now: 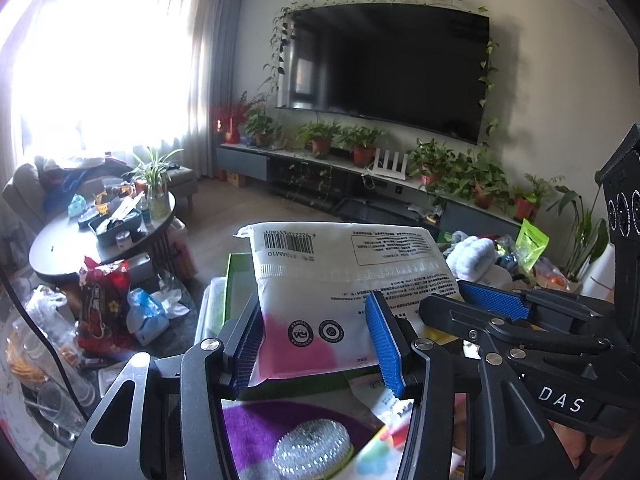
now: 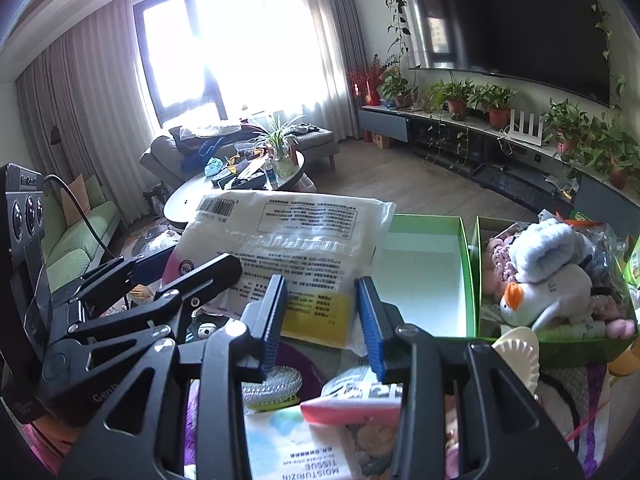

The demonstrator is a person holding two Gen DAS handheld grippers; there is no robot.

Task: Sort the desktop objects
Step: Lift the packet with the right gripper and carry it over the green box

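A white plastic pack (image 1: 344, 276) with a barcode and small print hangs in the air between both grippers. My left gripper (image 1: 316, 344) is shut on the pack's pink-printed end, its blue pads pressing both sides. My right gripper (image 2: 322, 322) is shut on the yellow-printed corner of the same pack (image 2: 296, 240). Just right of the pack stands a green box (image 2: 464, 264) whose white inside is bare. A second green box (image 2: 476, 280) beside it holds plush toys (image 2: 548, 276).
Under the grippers lie a steel scourer (image 2: 276, 384), a tissue pack (image 2: 296, 448), a purple cloth (image 1: 256, 428) and a white toothed disc (image 2: 518, 356). Behind stand a cluttered round coffee table (image 2: 180, 200), a sofa (image 2: 80, 240) and a TV shelf with plants (image 2: 496, 128).
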